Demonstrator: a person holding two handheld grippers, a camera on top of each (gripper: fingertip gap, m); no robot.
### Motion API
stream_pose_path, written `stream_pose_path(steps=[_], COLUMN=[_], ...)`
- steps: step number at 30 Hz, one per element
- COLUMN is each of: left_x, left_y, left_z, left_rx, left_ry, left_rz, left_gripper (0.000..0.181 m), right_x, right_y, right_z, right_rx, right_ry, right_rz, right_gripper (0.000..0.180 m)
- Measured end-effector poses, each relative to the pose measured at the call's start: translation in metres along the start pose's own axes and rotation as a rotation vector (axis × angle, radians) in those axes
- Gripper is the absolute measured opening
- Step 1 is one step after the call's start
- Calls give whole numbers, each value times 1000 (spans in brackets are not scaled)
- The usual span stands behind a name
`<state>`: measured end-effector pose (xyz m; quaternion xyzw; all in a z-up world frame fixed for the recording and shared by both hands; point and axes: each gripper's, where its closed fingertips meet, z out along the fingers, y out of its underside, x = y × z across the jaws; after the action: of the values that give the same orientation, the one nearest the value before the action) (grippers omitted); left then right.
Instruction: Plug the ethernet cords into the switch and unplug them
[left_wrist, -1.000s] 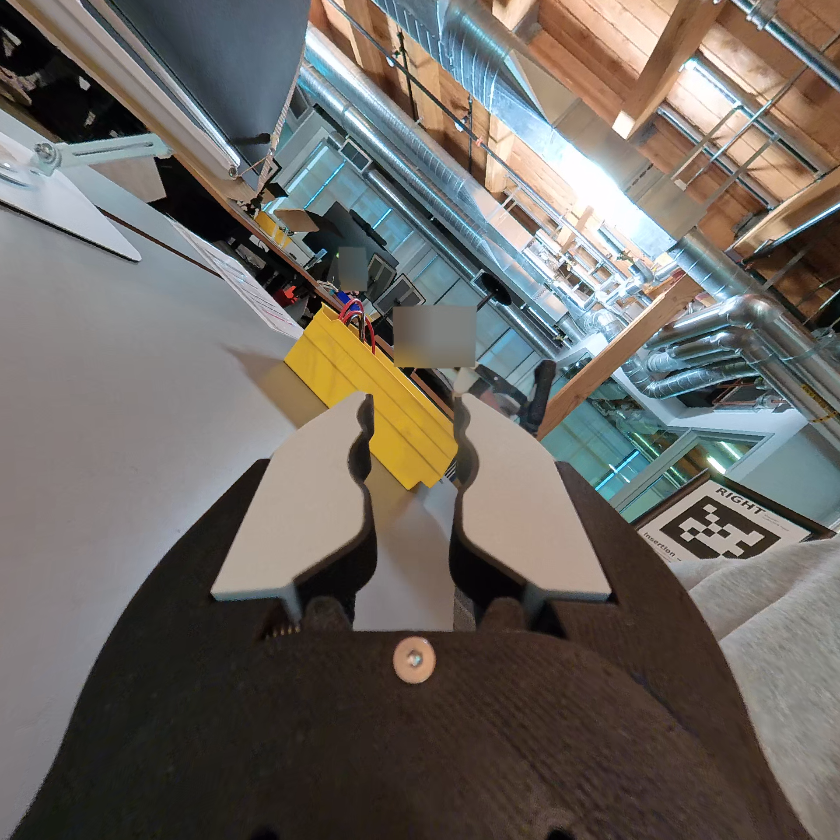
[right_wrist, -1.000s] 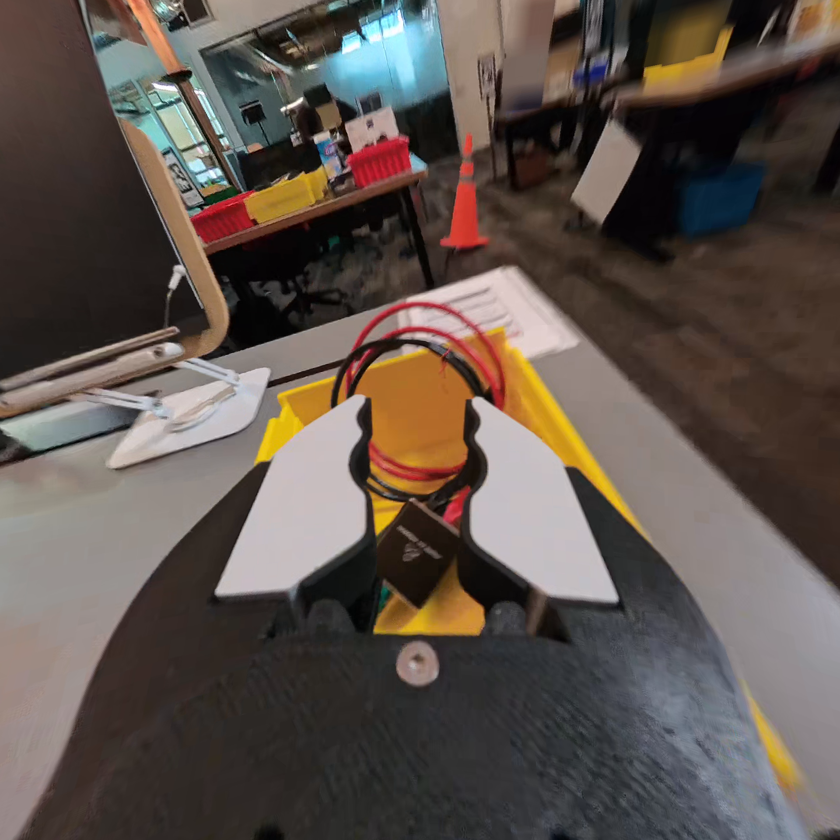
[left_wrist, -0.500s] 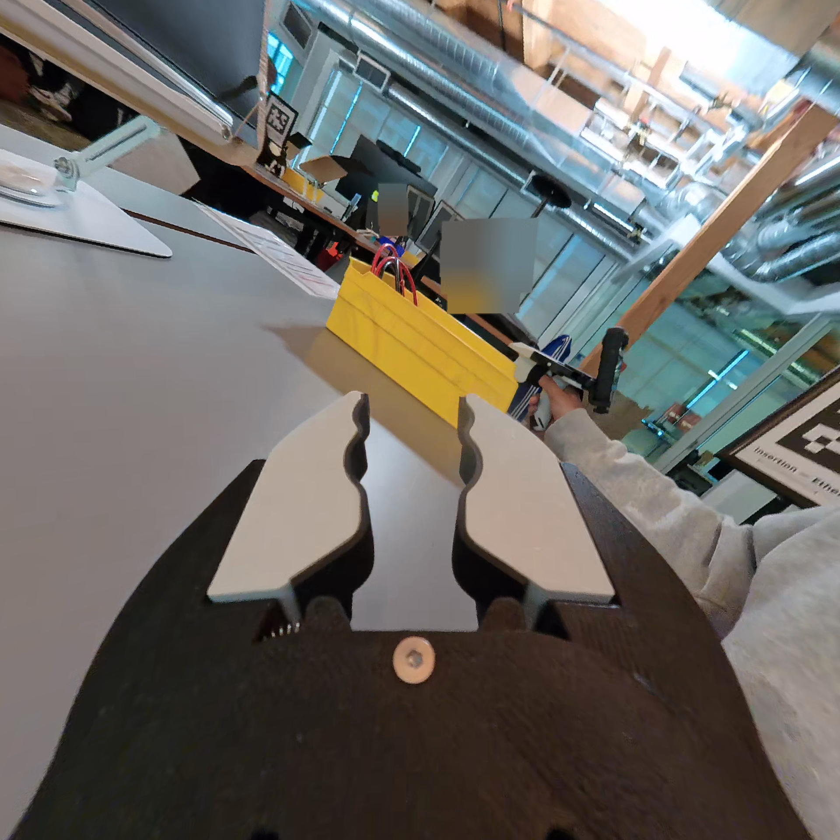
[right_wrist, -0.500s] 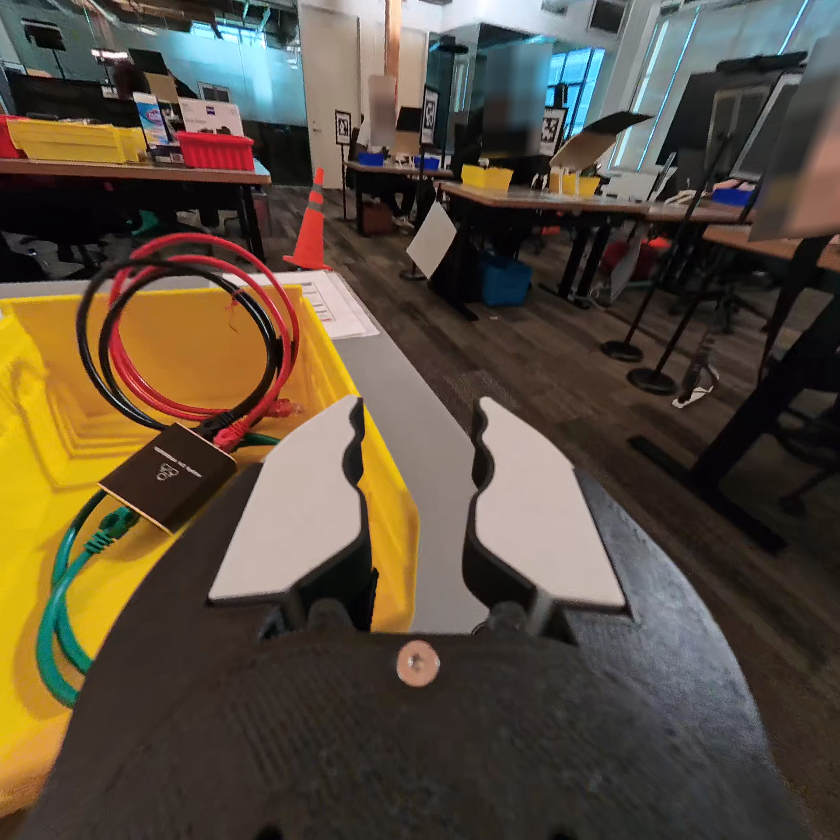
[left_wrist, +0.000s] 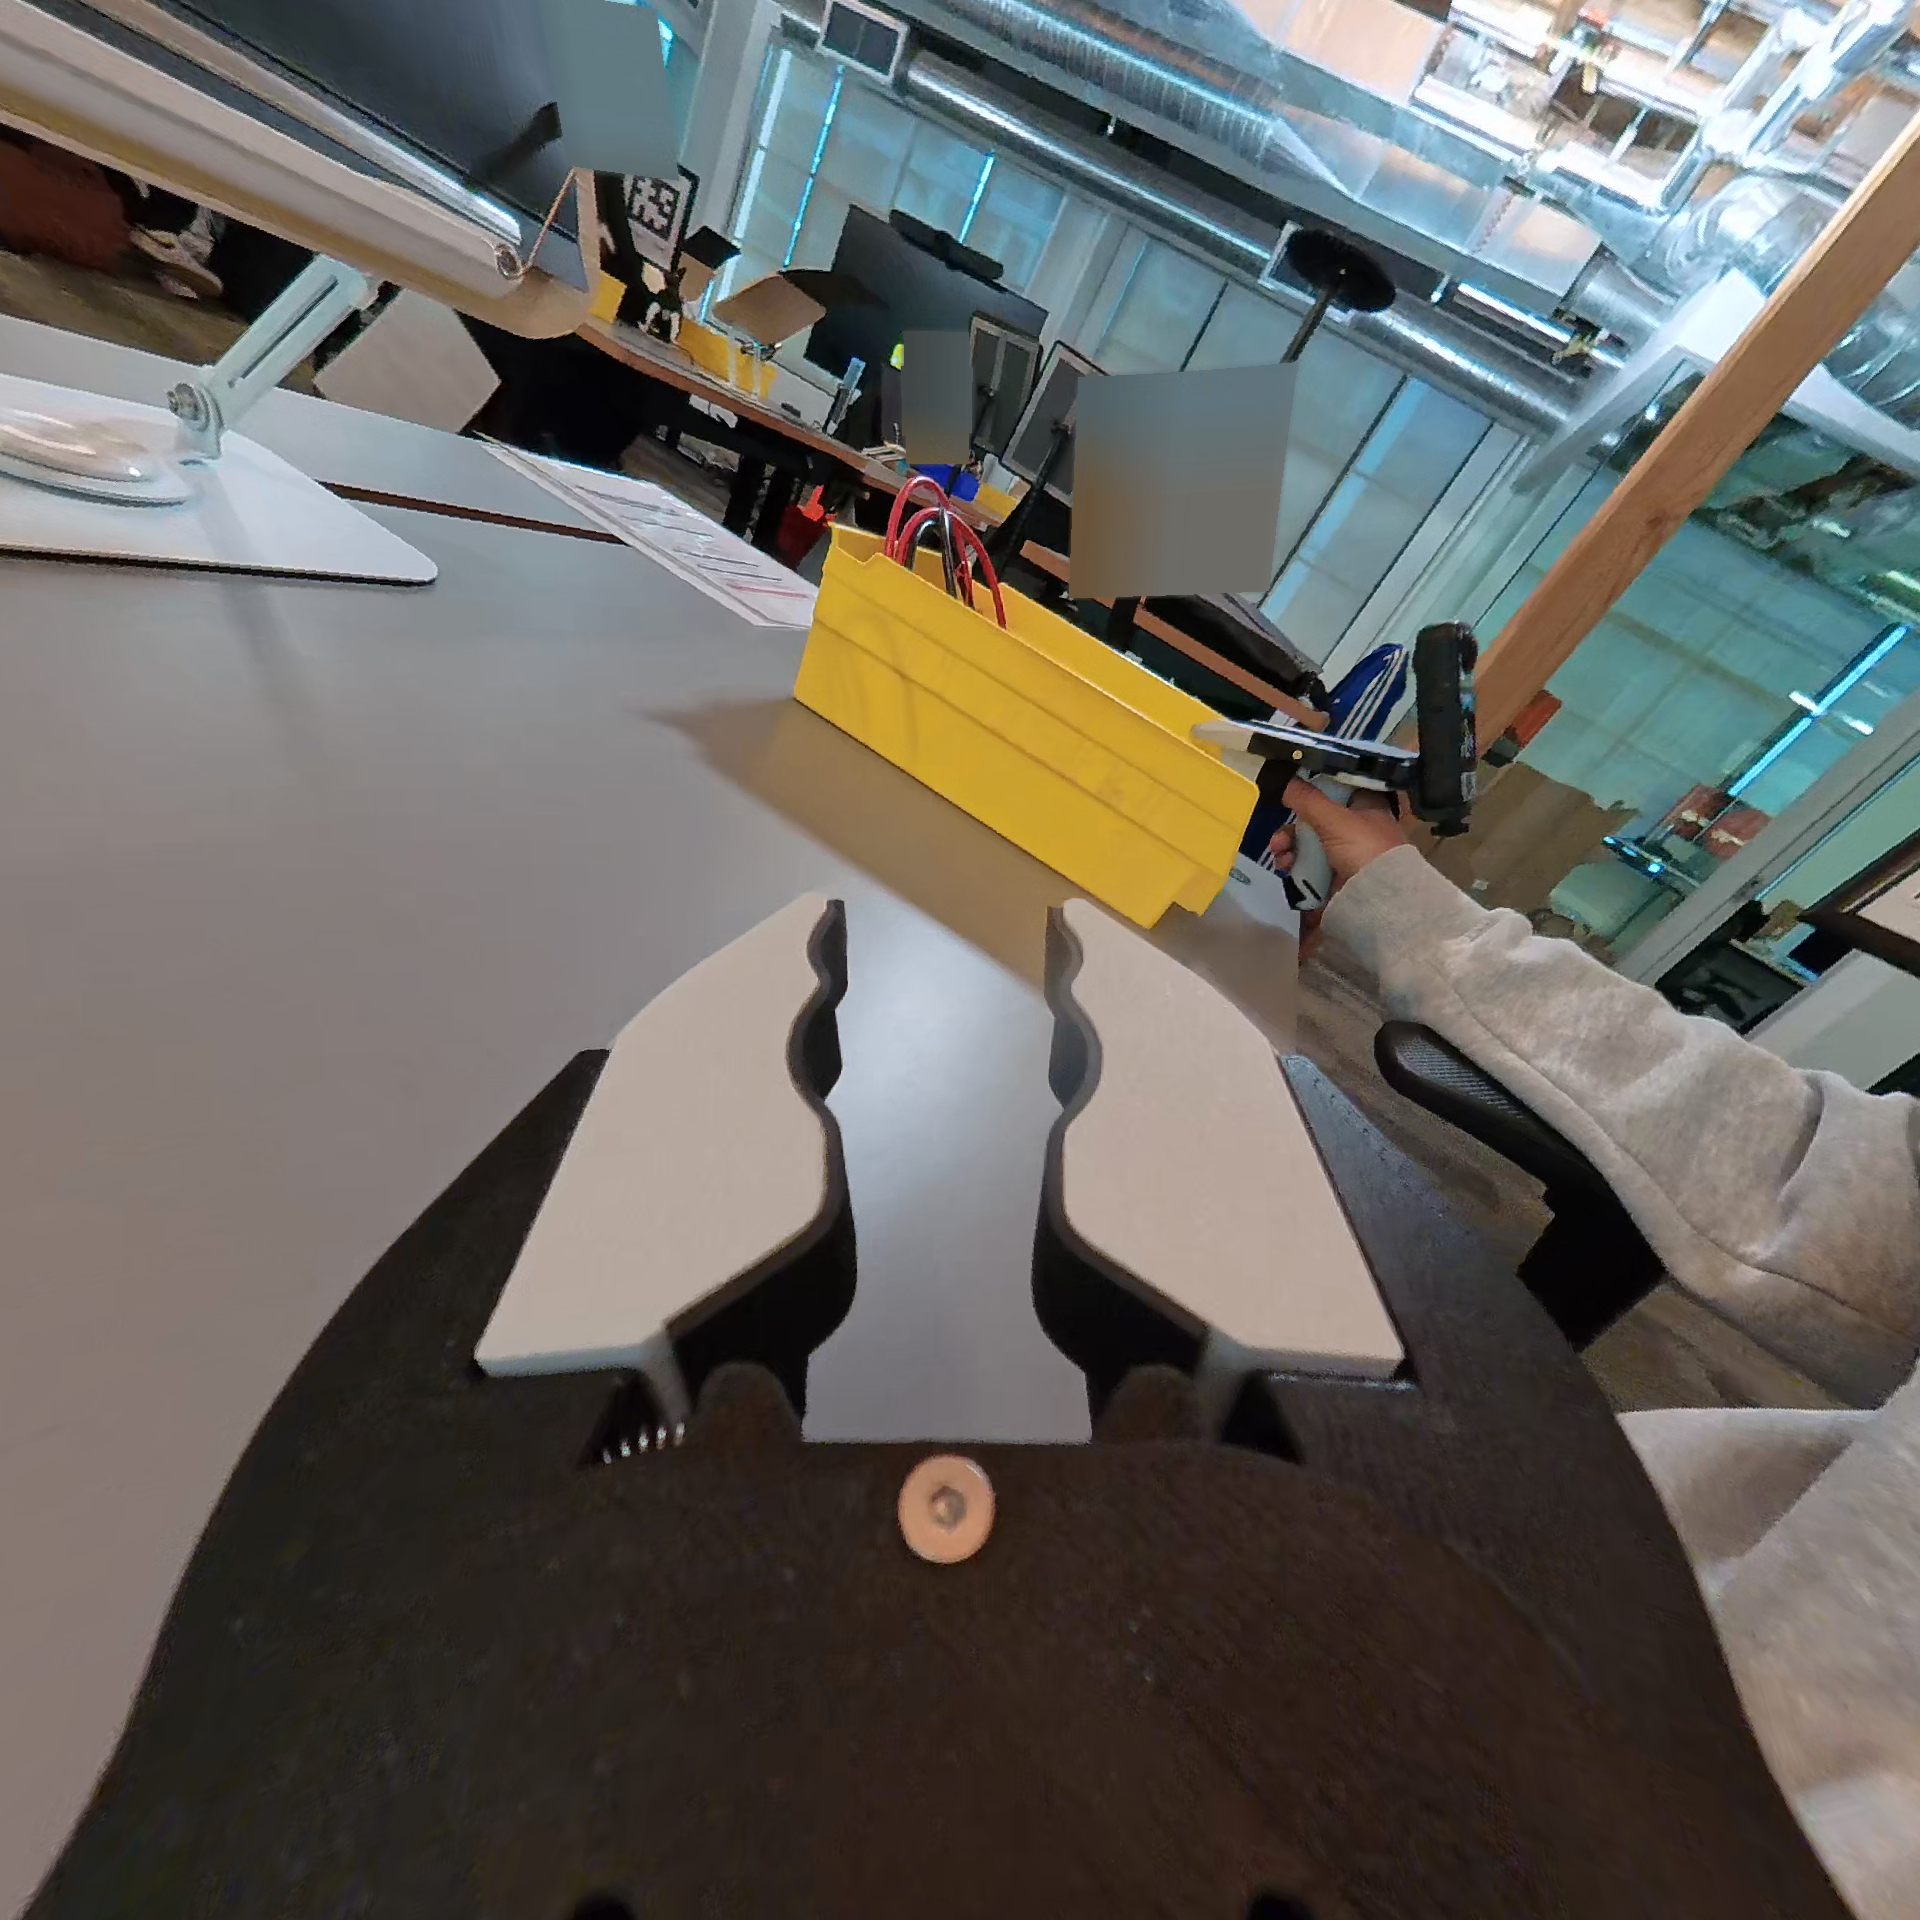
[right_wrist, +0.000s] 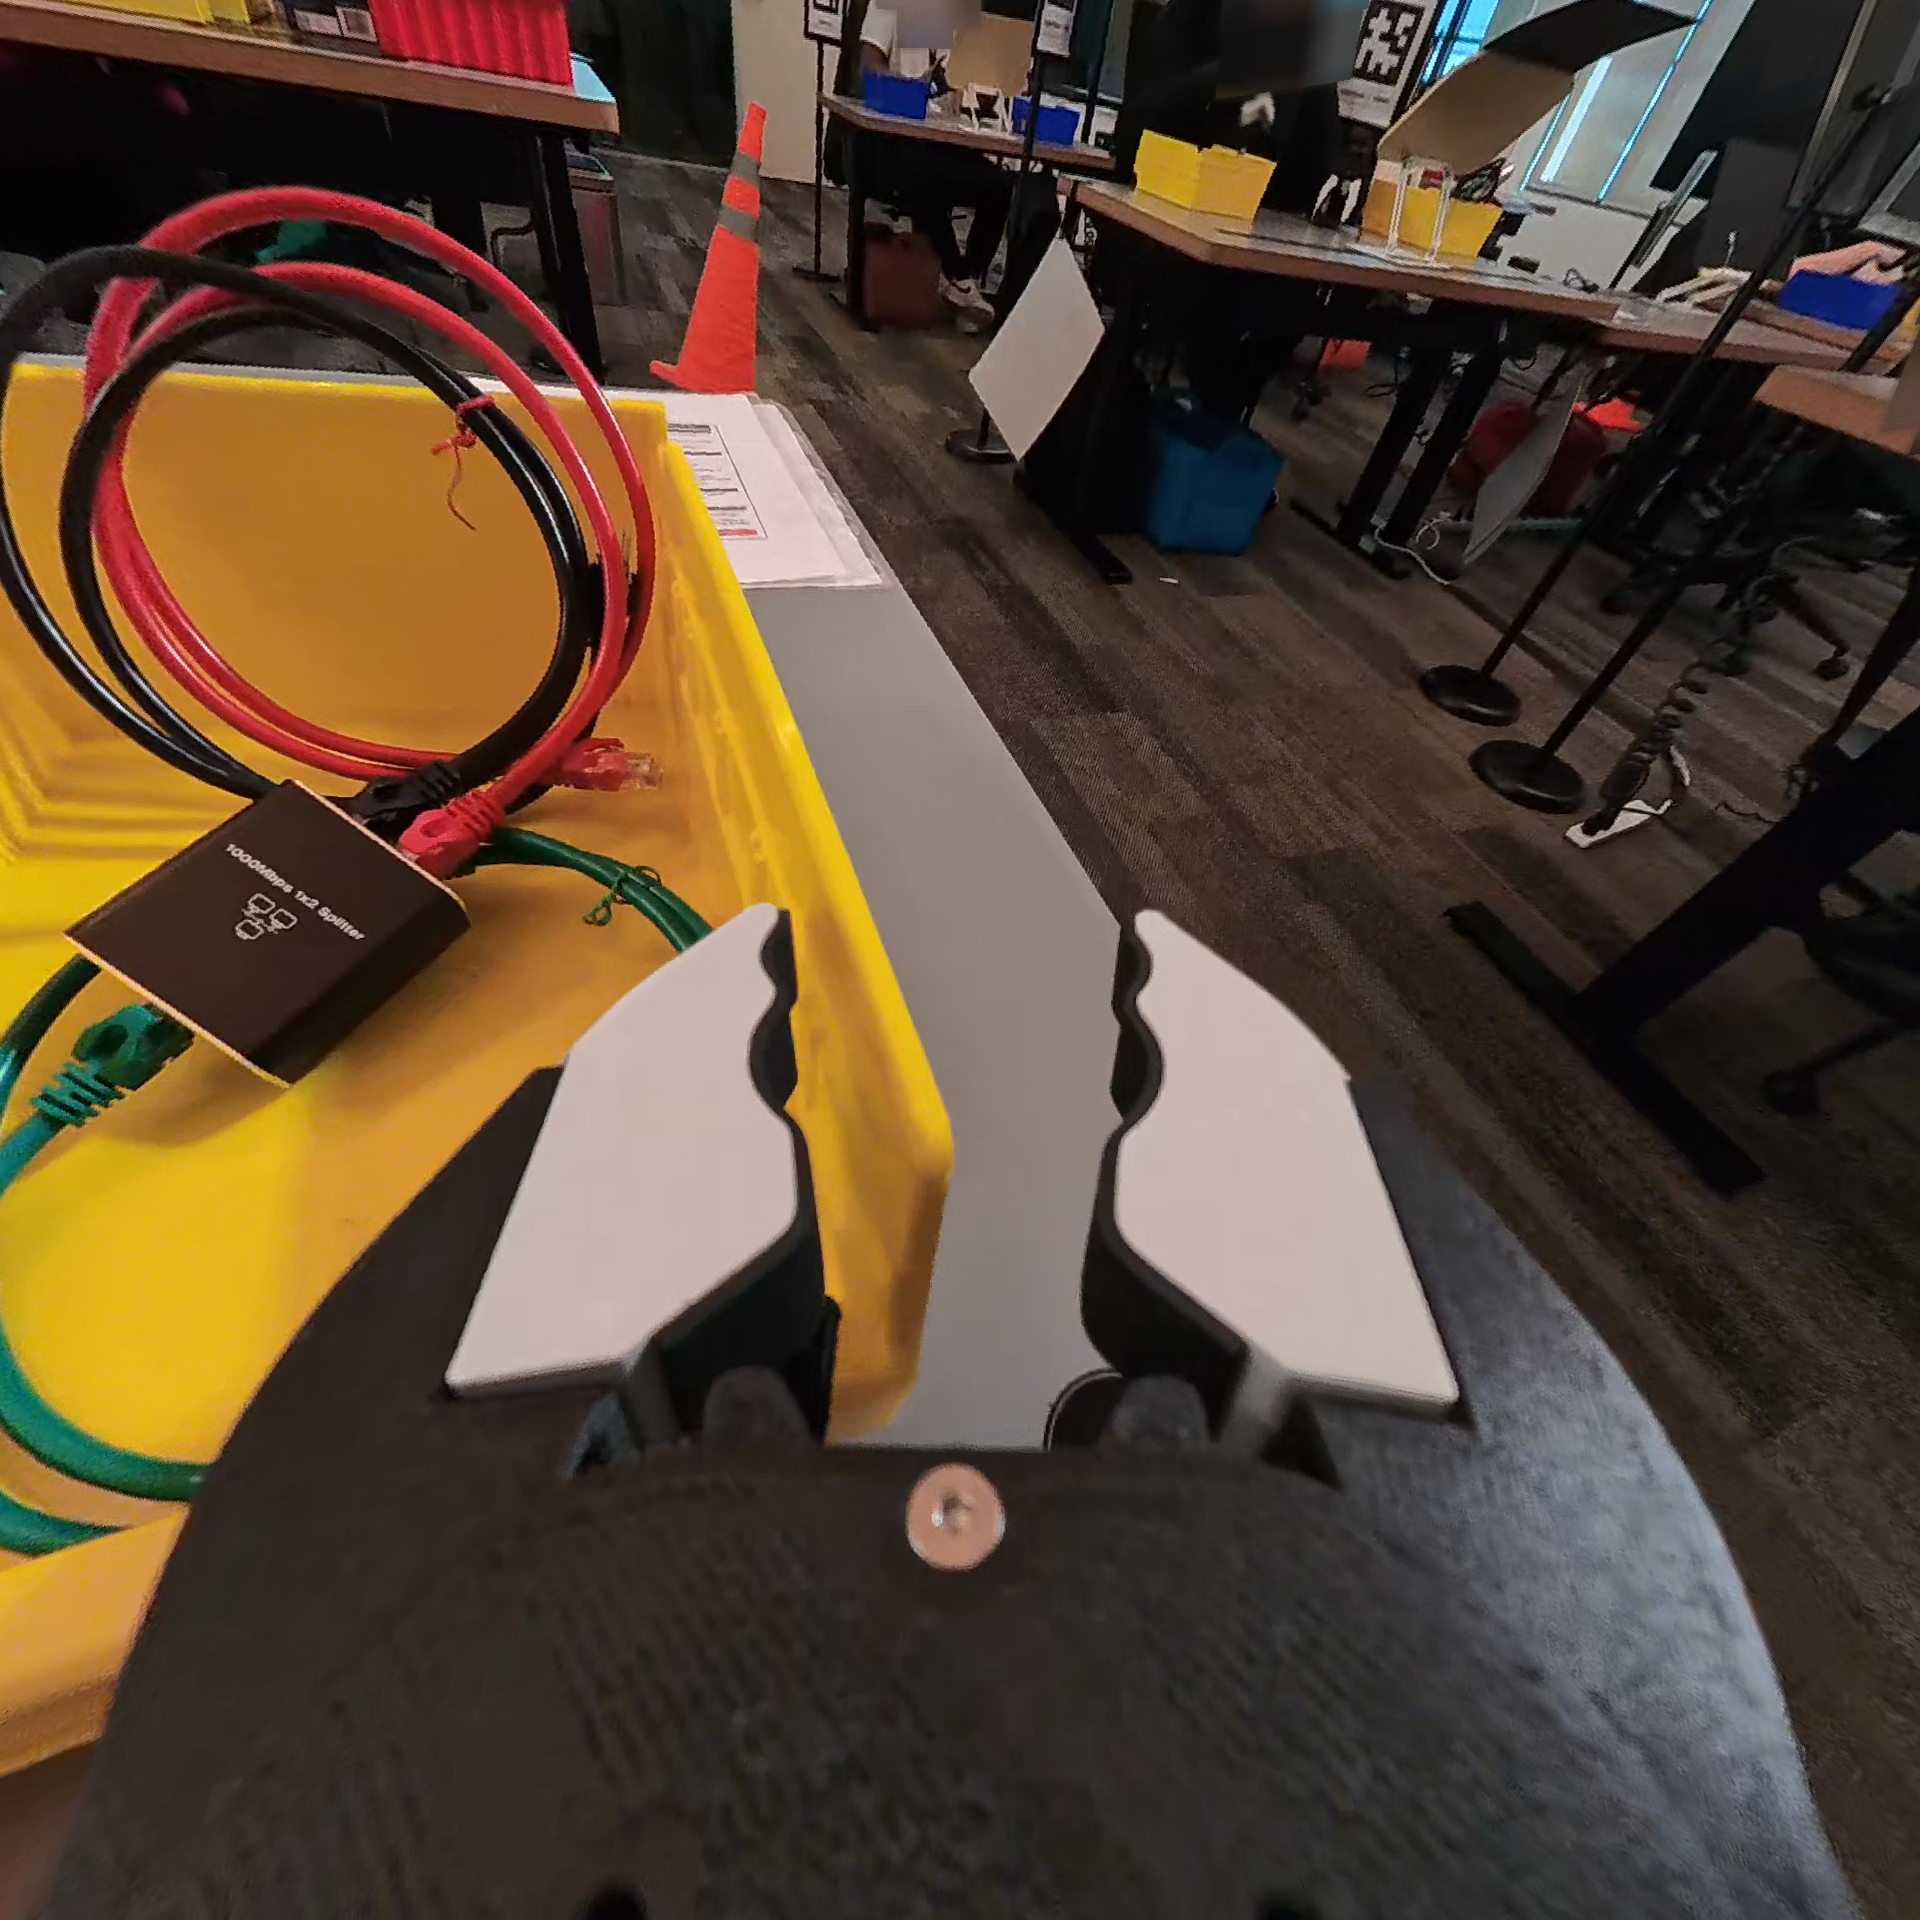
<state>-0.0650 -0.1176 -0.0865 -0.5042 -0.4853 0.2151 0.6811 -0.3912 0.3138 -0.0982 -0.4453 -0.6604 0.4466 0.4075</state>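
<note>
A yellow bin (right_wrist: 312, 582) on the grey table holds a small black switch box (right_wrist: 270, 925), a red cord (right_wrist: 343, 478), a black cord (right_wrist: 312, 343) and a green cord (right_wrist: 62, 1351). The black cord and one red plug (right_wrist: 447, 831) sit at the box's end; a loose red plug (right_wrist: 613, 769) and a green plug (right_wrist: 94, 1070) lie beside it. My right gripper (right_wrist: 956, 935) is open and empty over the bin's right rim. My left gripper (left_wrist: 945, 914) is open and empty above bare table, short of the bin (left_wrist: 1018, 717). The right gripper (left_wrist: 1340, 758) also shows there.
A white monitor stand base (left_wrist: 208, 520) and a printed sheet (left_wrist: 675, 540) lie on the table (left_wrist: 312, 831) at the left. The table's right edge runs beside the bin, with floor beyond. An orange cone (right_wrist: 727, 270) and other desks stand farther off.
The left view has tilted down from the ceiling toward the table and bin. The right gripper has swung from over the bin's middle to its right rim, and its jaws stand wider.
</note>
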Motion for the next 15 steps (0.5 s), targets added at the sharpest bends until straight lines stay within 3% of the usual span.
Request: stream_pose_path(steps=[11, 15], left_x=[2, 5], left_y=[3, 6], left_z=[1, 2], left_rx=[-24, -42], left_ry=[-6, -21], left_rz=[36, 72], left_gripper=[37, 37], right_x=[-10, -20], right_y=[11, 10], right_z=[12, 13], right_rx=[-4, -10], right_ry=[-176, -212], right_rz=[173, 127], right_gripper=[56, 40])
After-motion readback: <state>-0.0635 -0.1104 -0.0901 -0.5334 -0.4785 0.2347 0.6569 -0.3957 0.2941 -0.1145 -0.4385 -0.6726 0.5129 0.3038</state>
